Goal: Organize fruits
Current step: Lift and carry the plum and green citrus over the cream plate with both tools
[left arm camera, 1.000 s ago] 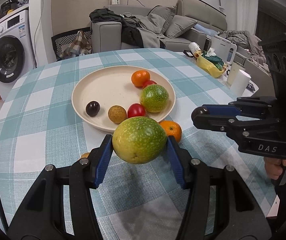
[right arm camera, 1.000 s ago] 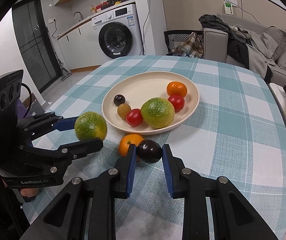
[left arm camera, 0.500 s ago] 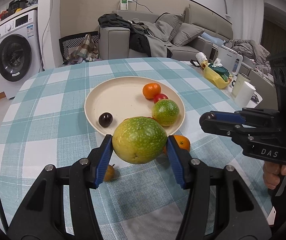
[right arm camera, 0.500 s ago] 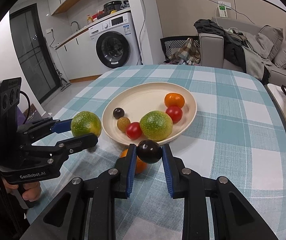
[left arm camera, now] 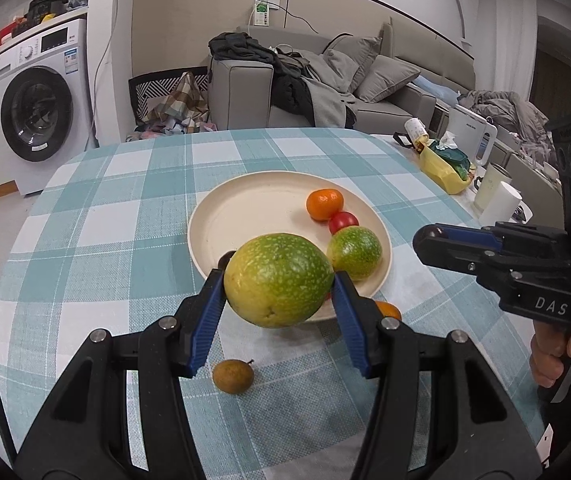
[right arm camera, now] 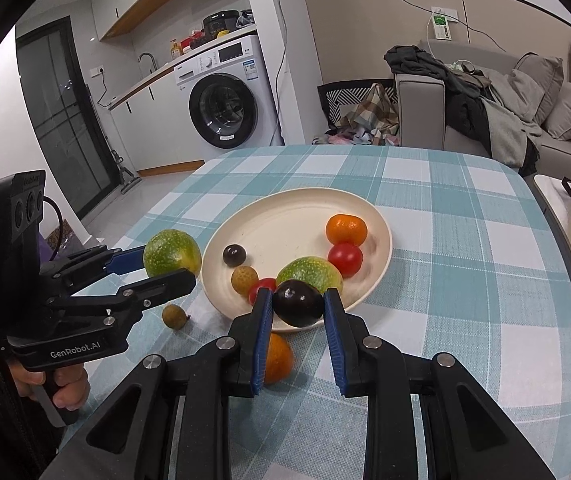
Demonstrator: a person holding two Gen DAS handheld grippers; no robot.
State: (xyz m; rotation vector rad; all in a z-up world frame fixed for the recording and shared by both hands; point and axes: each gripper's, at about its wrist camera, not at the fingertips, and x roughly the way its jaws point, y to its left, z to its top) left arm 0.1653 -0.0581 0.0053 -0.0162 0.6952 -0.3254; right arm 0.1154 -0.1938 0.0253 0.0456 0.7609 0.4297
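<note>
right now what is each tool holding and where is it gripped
The left tool clamps the large round green-yellow fruit across its left and right sides. The right tool pinches the small dark purple round fruit across its sides.

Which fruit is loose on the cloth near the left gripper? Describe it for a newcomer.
Start at the cream plate on the checked table; off its near-left rim, on the cloth, lies a small tan-brown longan. Unlike the orange nearby, it is dull, brownish and stemmed.
</note>
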